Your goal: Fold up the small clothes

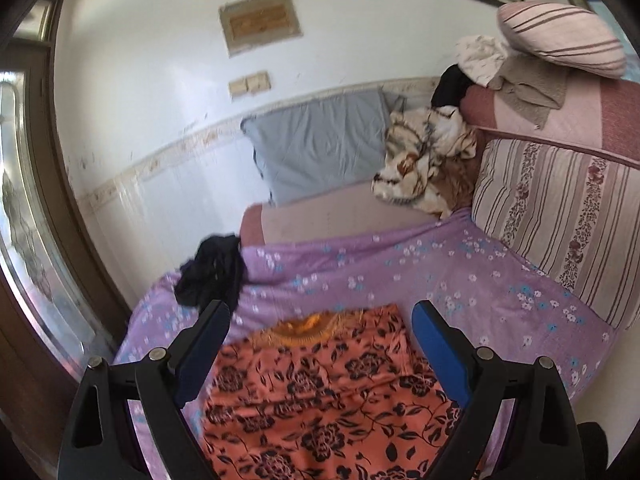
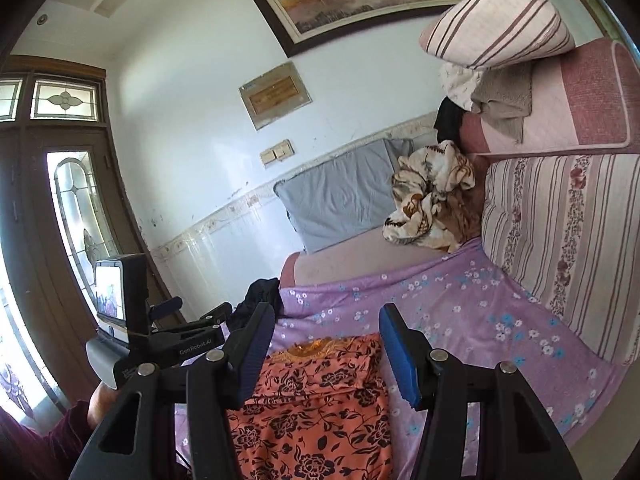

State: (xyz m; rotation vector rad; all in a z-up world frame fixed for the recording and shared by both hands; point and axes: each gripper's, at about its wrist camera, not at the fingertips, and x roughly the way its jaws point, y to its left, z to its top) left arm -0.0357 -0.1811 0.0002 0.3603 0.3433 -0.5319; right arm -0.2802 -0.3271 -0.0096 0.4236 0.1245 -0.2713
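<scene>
Orange cotton garment with black flower-and-vine print [image 1: 320, 396] lay flat on the lilac bedsheet with small white and blue blossoms [image 1: 460, 280], at 6 o'clock in both wrist views. Its neckline, trimmed in yellow-gold embroidery, pointed toward 12 o'clock. In the right wrist view the garment [image 2: 316, 412] showed a fold running across it below the collar, its right edge straight.

Left gripper [image 1: 322, 320] hung above the garment, blue-padded tongs spread wide, gripping nothing. Right gripper [image 2: 326, 326] likewise wide apart, empty, framing the collar.

Crumpled black cloth [image 1: 212, 272] sat at the sheet's edge near 10 o'clock. Grey pillow [image 1: 320, 148] leaned against the wall toward 12 o'clock.
</scene>
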